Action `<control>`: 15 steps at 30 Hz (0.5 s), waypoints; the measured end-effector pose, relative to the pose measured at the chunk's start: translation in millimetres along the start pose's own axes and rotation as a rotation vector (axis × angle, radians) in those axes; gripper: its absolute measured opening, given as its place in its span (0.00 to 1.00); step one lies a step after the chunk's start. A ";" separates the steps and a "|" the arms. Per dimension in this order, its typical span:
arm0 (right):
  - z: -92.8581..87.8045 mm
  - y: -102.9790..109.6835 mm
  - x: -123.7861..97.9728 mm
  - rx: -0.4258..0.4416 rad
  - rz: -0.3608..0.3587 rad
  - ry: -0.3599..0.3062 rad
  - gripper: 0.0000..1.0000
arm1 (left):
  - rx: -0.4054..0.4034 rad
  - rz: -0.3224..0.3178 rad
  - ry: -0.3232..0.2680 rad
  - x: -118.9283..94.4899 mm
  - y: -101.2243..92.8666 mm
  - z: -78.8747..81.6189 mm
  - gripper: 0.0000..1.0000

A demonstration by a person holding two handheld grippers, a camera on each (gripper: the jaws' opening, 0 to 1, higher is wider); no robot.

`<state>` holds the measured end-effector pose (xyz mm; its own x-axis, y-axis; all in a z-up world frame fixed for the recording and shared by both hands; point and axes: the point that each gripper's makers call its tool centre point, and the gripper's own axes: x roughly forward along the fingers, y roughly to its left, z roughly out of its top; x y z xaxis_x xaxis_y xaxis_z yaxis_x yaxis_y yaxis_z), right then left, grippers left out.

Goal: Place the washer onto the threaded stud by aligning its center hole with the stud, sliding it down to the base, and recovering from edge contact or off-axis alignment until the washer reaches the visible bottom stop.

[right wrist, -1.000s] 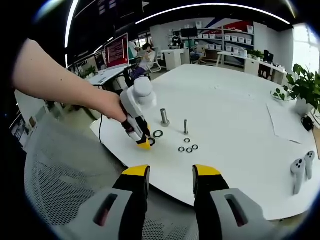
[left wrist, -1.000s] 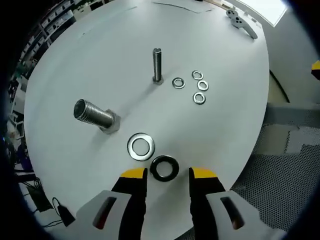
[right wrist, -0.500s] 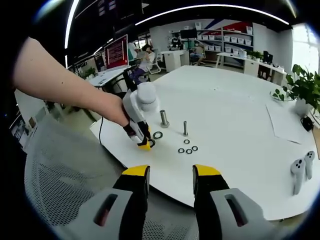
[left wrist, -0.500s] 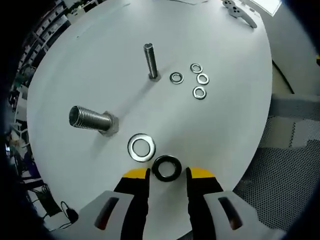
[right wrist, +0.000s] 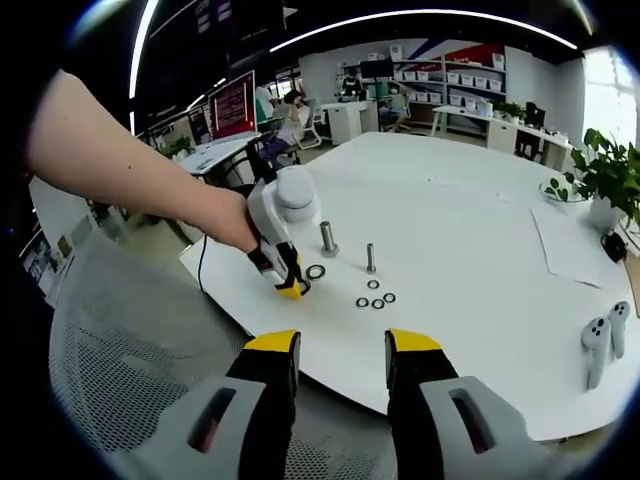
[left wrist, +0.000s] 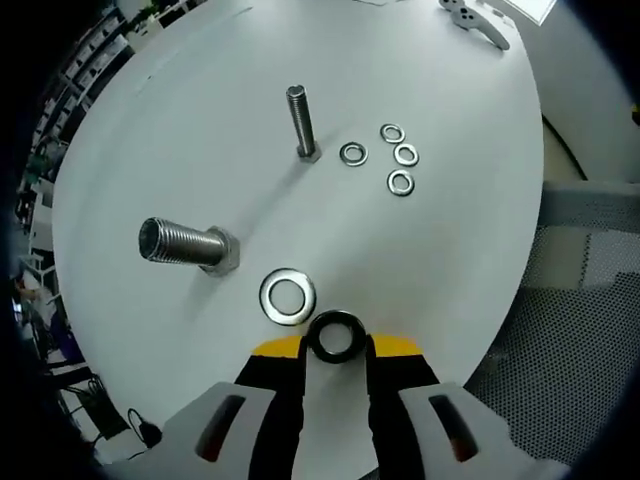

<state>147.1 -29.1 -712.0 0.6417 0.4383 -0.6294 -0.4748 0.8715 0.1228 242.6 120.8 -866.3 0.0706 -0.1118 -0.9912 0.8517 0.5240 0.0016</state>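
In the left gripper view, my left gripper point(left wrist: 335, 346) pinches the black washer point(left wrist: 335, 336) near the table's point(left wrist: 440, 230) edge, beside a silver washer point(left wrist: 287, 296); the thick stud point(left wrist: 188, 245) stands apart. In the right gripper view, my right gripper point(right wrist: 342, 346) hangs released off the table's edge.

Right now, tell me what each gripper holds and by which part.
The left gripper has its jaws closed against the outer rim of the black washer, which lies flat on the white table. The right gripper is open and holds nothing.
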 end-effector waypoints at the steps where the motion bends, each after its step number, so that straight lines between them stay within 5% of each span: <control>1: -0.2 0.2 0.1 -0.001 0.001 0.002 0.37 | 0.005 0.000 0.000 0.2 -0.2 0.1 0.21; 15: -0.3 0.4 0.1 -0.002 0.002 0.003 0.36 | 0.024 -0.009 -0.006 -0.3 -1.0 0.4 0.21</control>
<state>146.7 -28.8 -712.2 0.6388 0.4396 -0.6313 -0.4778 0.8699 0.1223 241.9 120.0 -865.9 0.0659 -0.1210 -0.9905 0.8647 0.5022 -0.0038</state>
